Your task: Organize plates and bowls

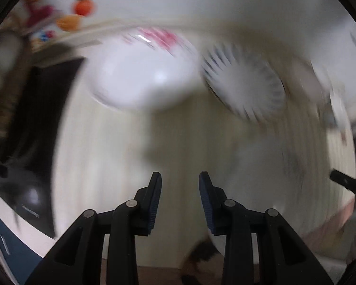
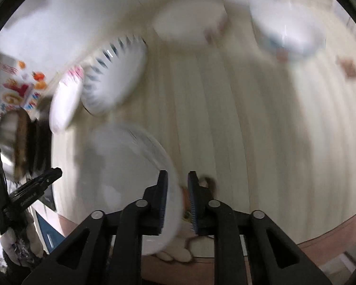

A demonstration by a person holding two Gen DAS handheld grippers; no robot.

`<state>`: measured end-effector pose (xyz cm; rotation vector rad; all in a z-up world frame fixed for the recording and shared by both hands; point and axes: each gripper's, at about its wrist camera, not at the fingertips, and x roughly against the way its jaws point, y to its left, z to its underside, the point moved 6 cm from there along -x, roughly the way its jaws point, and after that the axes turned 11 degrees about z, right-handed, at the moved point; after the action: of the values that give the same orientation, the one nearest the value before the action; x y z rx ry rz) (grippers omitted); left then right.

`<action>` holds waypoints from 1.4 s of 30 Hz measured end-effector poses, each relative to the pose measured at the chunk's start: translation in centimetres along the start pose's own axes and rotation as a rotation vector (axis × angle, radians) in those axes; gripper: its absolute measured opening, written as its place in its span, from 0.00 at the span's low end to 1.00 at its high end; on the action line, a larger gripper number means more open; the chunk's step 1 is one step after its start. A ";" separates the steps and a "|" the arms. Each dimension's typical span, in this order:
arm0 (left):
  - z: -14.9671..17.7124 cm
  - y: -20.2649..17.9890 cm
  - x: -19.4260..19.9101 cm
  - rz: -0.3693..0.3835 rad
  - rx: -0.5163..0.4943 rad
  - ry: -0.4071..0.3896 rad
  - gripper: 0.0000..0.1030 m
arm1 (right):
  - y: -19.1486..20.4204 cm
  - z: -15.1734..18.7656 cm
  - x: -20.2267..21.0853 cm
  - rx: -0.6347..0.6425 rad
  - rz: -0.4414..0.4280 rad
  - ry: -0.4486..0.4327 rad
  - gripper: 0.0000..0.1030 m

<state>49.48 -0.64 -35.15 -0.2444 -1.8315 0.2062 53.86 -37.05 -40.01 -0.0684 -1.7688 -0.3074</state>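
Observation:
Both views are motion-blurred. My right gripper is shut on the rim of a white plate, held over the pale table. My left gripper is open and empty above the table; it also shows at the left of the right wrist view. A white bowl with pink marks and a white dish with dark rim stripes sit ahead of the left gripper. They also show in the right wrist view: bowl, striped dish. Two more white dishes lie at the far side.
A box with colourful prints stands at the far left. A dark object borders the table's left edge. A small brown item lies on the table at the right. The table's front edge is reddish brown.

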 end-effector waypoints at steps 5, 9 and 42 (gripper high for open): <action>-5.7 7.6 -0.7 -0.002 0.165 -0.027 0.35 | 11.8 -7.3 0.1 0.156 -0.110 -0.096 0.58; -8.2 11.3 -3.3 0.002 0.259 -0.003 0.35 | 21.0 -13.2 -5.4 0.304 -0.111 -0.105 0.58; -7.4 13.1 -4.0 0.029 0.301 -0.012 0.26 | 27.5 -17.3 -14.2 0.442 -0.162 -0.005 0.16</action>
<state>58.46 11.00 -40.42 -0.0586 -1.7818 0.4997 79.31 -13.02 -45.88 0.3919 -1.8135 -0.0270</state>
